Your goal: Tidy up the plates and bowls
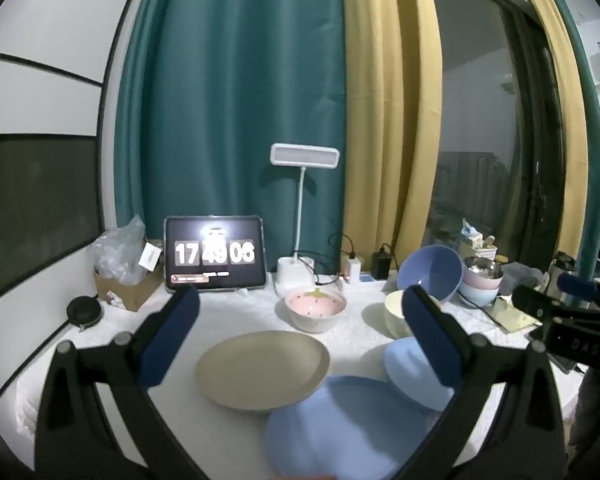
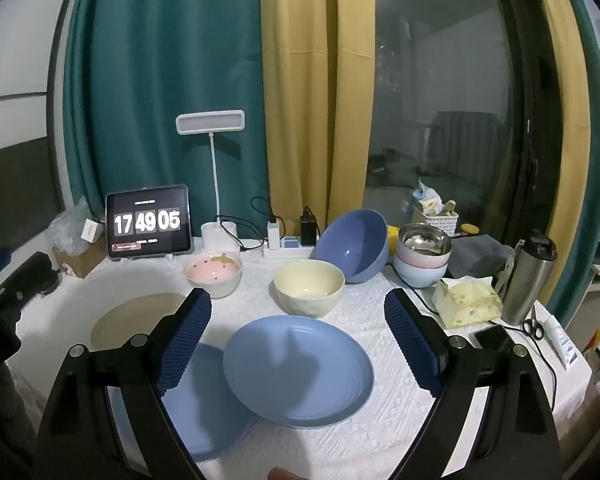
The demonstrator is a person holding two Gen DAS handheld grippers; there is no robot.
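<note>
On the white tablecloth lie a beige plate (image 1: 262, 368) (image 2: 128, 318) and two blue plates (image 2: 298, 368) (image 2: 204, 396), the right one overlapping the left; they also show in the left wrist view (image 1: 348, 428) (image 1: 412, 372). Behind stand a pink strawberry bowl (image 1: 315, 307) (image 2: 214, 274), a cream bowl (image 2: 309, 287) (image 1: 394, 312) and a tilted dark blue bowl (image 2: 354, 246) (image 1: 432, 272). My left gripper (image 1: 300, 340) is open and empty above the beige plate. My right gripper (image 2: 298, 340) is open and empty above the right blue plate.
A tablet clock (image 2: 148, 226), desk lamp (image 2: 216, 236), power strip (image 2: 284, 246) and box of plastic (image 1: 124, 276) line the back. Stacked pastel bowls with a steel bowl (image 2: 422, 256), tissue pack (image 2: 466, 300), steel flask (image 2: 530, 280), phone (image 2: 494, 338) and scissors (image 2: 534, 326) crowd the right.
</note>
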